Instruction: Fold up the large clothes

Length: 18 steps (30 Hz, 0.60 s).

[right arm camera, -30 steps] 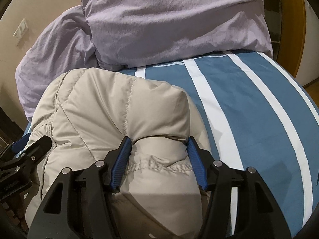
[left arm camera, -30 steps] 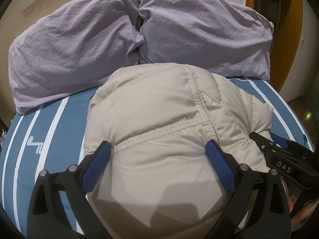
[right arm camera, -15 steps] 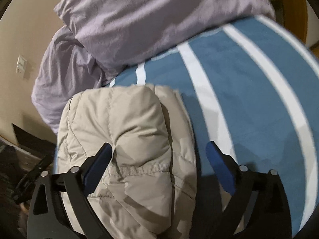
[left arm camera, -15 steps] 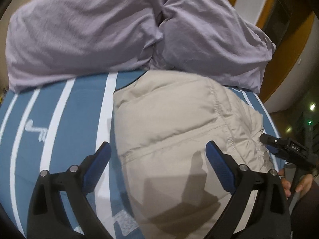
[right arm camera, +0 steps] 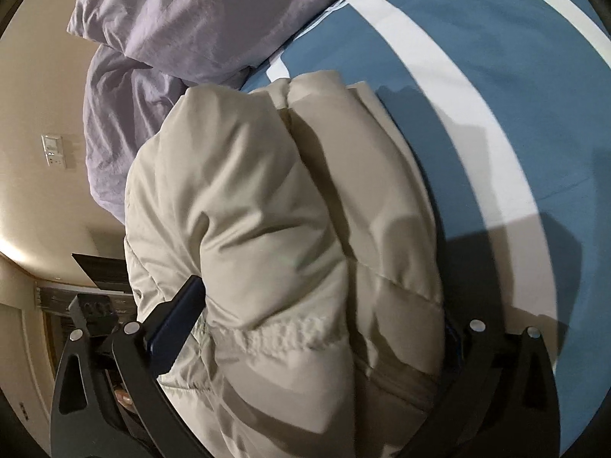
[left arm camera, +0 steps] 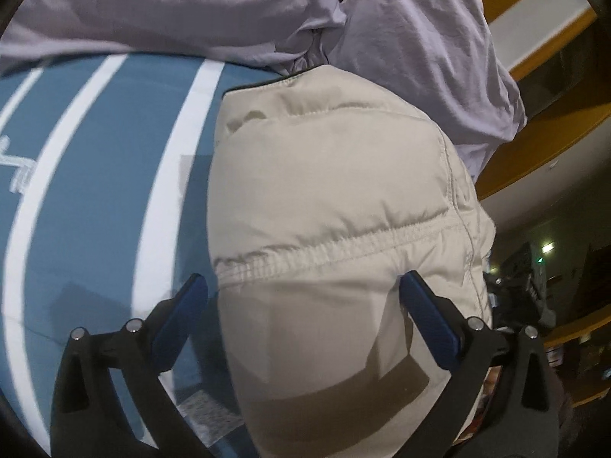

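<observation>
The left gripper (left arm camera: 301,297) is being opened, and the right gripper (right arm camera: 317,328) too. Both are spread wide, with the puffy beige quilted jacket (left arm camera: 336,198) between the blue pads, but nothing is pinched. The jacket is laid in a folded bundle on the blue bed sheet with white stripes (left arm camera: 91,191). The fold looks nearly done. Next, the bundle may need to be pressed flat. Just behind the jacket, two wrinkled purple pillows (left arm camera: 229,11) are piled, so little room is left there.
</observation>
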### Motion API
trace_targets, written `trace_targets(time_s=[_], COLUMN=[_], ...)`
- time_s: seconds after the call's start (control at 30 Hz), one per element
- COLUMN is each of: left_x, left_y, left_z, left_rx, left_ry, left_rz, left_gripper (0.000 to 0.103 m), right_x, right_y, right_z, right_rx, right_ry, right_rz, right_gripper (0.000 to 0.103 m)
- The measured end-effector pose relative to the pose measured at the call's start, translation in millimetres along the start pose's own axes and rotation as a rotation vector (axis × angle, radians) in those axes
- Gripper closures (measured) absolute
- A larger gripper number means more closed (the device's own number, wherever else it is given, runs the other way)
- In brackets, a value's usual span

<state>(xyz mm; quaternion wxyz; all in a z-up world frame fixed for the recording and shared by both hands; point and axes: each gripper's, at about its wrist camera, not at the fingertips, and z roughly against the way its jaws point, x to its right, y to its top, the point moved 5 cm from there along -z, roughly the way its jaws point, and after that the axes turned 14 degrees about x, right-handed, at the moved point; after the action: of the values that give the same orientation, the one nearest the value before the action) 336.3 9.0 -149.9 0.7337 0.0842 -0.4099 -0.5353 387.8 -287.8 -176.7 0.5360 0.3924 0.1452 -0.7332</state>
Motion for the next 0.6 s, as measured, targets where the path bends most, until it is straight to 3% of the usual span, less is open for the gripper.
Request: trace_targets(time_s=[0.13, 0.37, 0.6], left_x=[0.4, 0.2, -30.8], left_y=[2.9, 28.1, 78.6], left_z=[-6.9, 0.2, 11.8], left_rx=[0.005, 0.038, 0.092], left_ry=[-0.035, -0.072, -0.027], left_rz=[0.033, 0.020, 0.021], left_gripper=[0.004, 0.034, 0.037], right_x=[-2.4, -16.6, -64.7], right_y=[-1.7, 5.4, 15.9], right_z=[1.1, -5.6, -50.9], right_rx=[0.016, 0.047, 0.027], right_ry=[0.030, 0.107, 0.178], right_rz=[-0.012, -0.044, -0.048], right_gripper=[0.005, 0.034, 0.041])
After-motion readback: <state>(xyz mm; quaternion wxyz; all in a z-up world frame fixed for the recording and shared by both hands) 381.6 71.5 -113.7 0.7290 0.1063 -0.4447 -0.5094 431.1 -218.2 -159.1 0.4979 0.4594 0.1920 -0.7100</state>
